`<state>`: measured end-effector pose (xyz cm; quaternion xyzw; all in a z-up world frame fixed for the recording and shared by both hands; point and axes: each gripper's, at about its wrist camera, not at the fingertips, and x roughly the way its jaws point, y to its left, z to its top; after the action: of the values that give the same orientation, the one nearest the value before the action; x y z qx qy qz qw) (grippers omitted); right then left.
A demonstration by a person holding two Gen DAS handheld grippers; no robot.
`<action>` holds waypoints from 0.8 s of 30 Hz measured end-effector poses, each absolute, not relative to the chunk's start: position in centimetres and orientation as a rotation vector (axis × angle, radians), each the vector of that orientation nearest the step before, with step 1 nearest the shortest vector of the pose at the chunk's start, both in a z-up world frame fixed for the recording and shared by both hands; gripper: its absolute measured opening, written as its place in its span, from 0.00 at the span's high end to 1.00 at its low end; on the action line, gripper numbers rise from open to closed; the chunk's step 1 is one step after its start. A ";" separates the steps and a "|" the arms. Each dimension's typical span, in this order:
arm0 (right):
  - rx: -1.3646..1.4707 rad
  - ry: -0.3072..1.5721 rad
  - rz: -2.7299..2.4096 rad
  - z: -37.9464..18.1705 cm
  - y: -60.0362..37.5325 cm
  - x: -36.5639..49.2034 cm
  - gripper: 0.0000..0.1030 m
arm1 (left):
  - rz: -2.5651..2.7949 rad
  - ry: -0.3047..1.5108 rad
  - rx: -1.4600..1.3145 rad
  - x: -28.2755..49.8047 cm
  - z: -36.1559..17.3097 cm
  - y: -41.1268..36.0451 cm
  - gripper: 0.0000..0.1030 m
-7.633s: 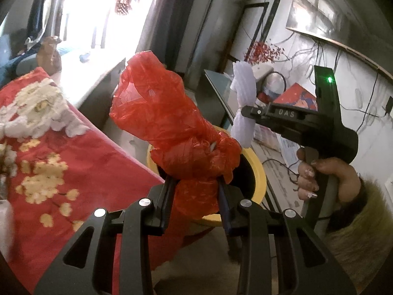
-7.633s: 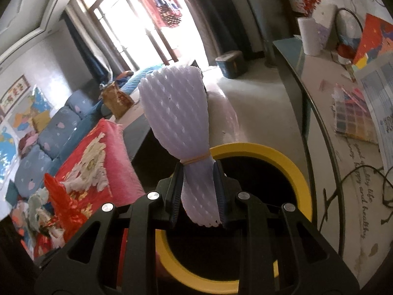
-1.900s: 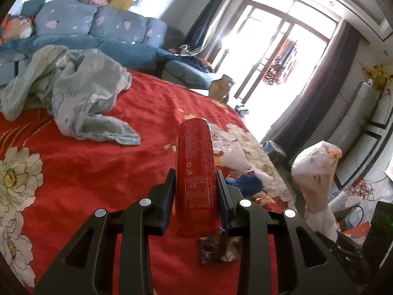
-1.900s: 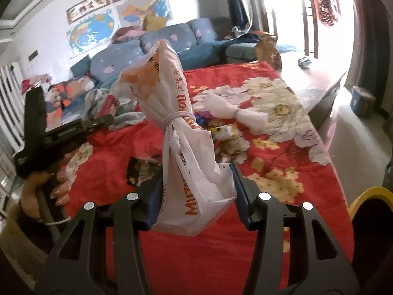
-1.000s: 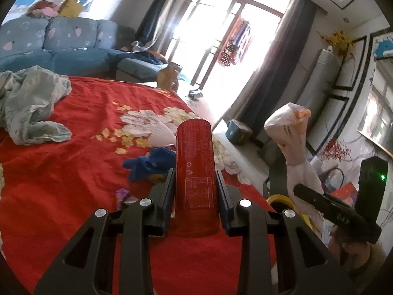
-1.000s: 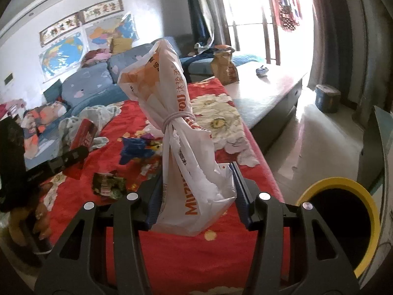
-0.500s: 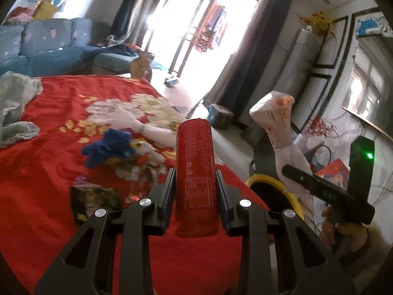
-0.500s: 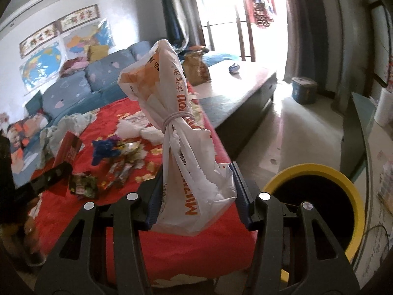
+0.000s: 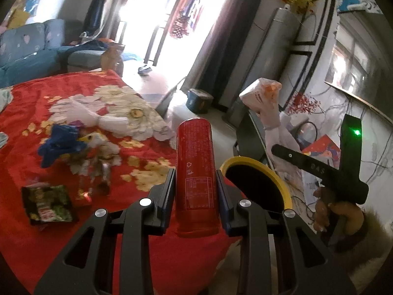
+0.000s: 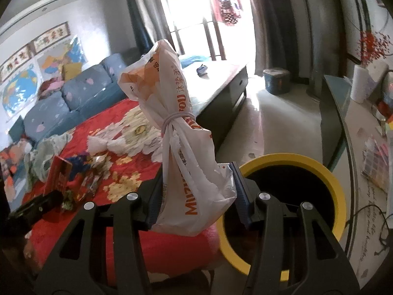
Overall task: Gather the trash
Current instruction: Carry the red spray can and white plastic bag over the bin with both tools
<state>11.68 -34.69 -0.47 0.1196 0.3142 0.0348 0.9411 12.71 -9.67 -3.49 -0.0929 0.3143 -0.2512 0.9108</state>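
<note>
The left gripper (image 9: 195, 193) clamps a smooth red cylindrical can (image 9: 195, 172) upright above the red floral blanket's (image 9: 29, 231) edge. The right gripper (image 10: 196, 194) pinches a crinkly white plastic bag (image 10: 181, 152), tied mid-length, beside the round yellow-rimmed bin (image 10: 326, 174).

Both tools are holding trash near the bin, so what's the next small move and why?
Probably carry the right tool a little further over the yellow bin and let go: its white bag hangs beside the rim, not yet above the opening.
</note>
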 end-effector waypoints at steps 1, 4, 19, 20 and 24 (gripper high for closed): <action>0.252 0.638 0.062 -0.5 -35.1 11.6 0.58 | -0.526 0.650 -0.187 12.8 -3.6 -10.0 0.71; 0.270 0.630 0.037 -0.6 -36.4 11.5 0.58 | -0.556 0.661 -0.172 13.1 -3.8 -11.5 0.71; 0.368 0.638 -0.137 -2.6 -42.9 10.8 0.58 | -0.703 0.691 -0.070 15.3 -4.7 -20.5 0.71; 0.371 0.640 -0.142 -2.7 -43.1 10.8 0.58 | -0.710 0.694 -0.065 15.5 -4.9 -21.0 0.71; 0.391 0.642 -0.172 -3.3 -44.5 10.6 0.58 | -0.734 0.712 -0.049 16.2 -6.0 -23.0 0.71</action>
<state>10.62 -44.47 -3.31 0.1908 0.3133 -0.0841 0.9265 16.23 -23.03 -5.96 -0.0236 0.3408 -0.3510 0.8718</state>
